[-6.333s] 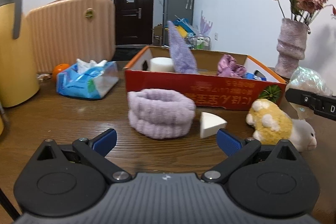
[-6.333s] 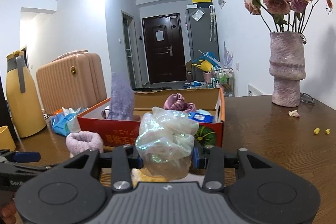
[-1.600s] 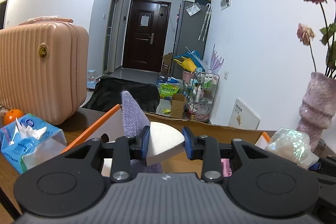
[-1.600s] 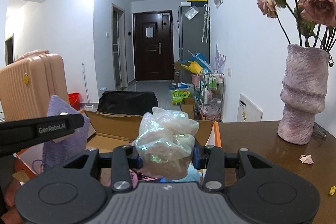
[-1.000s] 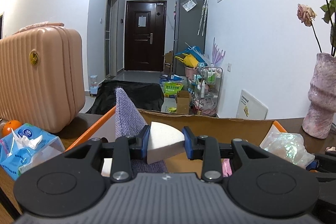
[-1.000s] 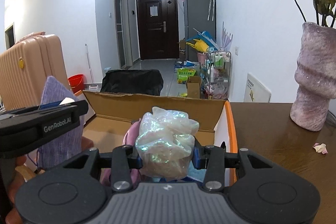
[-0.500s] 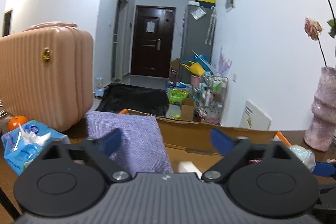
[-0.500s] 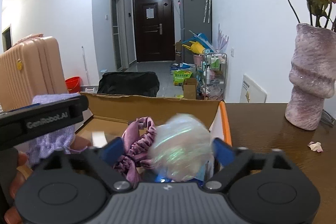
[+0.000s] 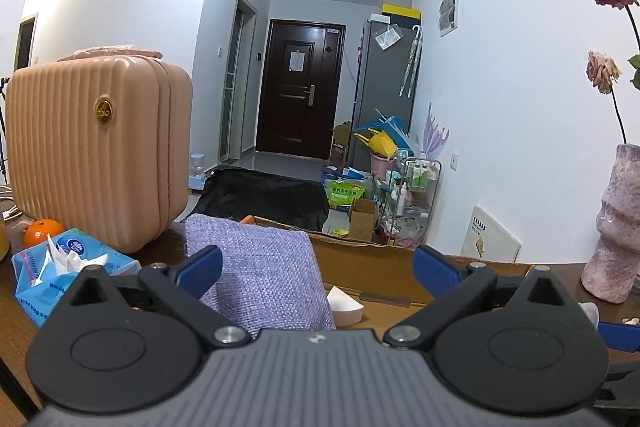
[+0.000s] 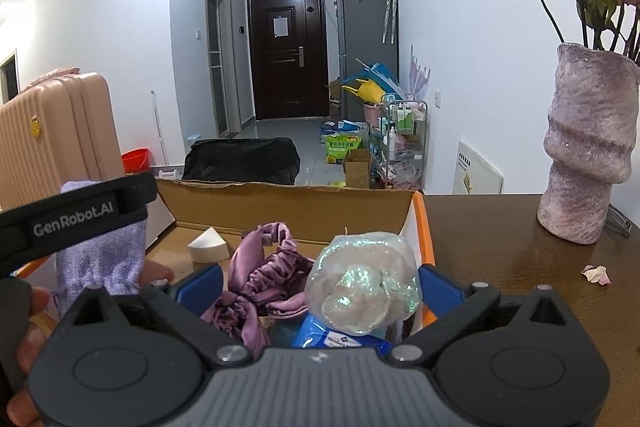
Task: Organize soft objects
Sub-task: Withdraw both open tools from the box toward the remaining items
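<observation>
**Desk:** Now, where do your two claws stand over the cardboard box (image 10: pixel 304 205)?

**Photographer:** Your left claw (image 9: pixel 316 269) points a little below level across the box's near side, jaws spread wide, nothing between the blue pads (image 9: pixel 200 265). The white foam wedge (image 9: pixel 346 307) lies on the box floor beyond it, clear of both pads. The lilac knit cloth (image 9: pixel 260 279) stands upright in the box just ahead of the left pad; whether they touch, I cannot tell.

**Desk:** And the right?

**Photographer:** Your right claw (image 10: pixel 318 287) tilts more steeply down into the box's right end, jaws equally wide. The iridescent scrunchie (image 10: pixel 362 287) sits between the pads without either pressing on it, resting on a blue packet (image 10: pixel 332 337) against the orange-edged box wall. The mauve satin scrunchie (image 10: pixel 264 275) lies just left of it.

**Desk:** Can your hand be seen?

**Photographer:** From the right wrist view, fingers of your left hand (image 10: pixel 24 339) wrap the left tool's black body (image 10: pixel 76 217) at the frame's left edge, its arm reaching in over the lilac cloth.

**Desk:** Surroundings?

**Photographer:** A pink suitcase (image 9: pixel 96 155), a tissue pack (image 9: pixel 60 275) and an orange (image 9: pixel 42 231) sit left of the box on the tabletop (image 10: pixel 500 247); a mauve vase (image 10: pixel 584 163) of dried roses stands right.
</observation>
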Available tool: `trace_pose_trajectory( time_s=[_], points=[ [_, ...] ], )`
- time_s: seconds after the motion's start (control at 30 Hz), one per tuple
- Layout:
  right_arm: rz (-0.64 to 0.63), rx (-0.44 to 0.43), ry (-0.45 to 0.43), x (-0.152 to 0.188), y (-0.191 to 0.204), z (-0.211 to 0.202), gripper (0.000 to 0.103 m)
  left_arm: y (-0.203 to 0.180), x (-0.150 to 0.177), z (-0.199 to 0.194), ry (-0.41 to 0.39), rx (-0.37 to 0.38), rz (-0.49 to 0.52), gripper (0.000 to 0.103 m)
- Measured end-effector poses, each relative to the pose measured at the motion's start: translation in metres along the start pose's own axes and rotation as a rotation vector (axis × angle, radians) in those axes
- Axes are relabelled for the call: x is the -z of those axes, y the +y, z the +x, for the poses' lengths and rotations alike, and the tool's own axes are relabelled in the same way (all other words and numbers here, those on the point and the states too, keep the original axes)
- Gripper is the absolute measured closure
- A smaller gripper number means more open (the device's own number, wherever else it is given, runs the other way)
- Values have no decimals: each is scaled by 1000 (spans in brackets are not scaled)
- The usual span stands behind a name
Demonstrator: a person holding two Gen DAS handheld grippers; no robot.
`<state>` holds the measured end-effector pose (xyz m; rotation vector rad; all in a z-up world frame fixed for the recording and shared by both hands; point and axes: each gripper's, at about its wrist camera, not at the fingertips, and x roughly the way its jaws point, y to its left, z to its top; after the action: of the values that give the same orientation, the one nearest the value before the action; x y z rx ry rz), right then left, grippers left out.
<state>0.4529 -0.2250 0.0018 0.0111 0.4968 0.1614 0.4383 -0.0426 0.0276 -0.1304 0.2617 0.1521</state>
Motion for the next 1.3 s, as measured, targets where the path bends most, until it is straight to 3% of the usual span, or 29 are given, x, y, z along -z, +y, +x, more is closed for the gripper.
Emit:
trace_pose_trajectory(
  time_s=[0.57, 1.3],
  points=[
    [-7, 2, -42, 11, -2, -35, 0, 17, 4, -37, -24, -22, -10, 0],
    [-29, -10, -96, 48, -1, -102, 0, 44, 22, -91, -10, -47, 24, 0]
  ],
)
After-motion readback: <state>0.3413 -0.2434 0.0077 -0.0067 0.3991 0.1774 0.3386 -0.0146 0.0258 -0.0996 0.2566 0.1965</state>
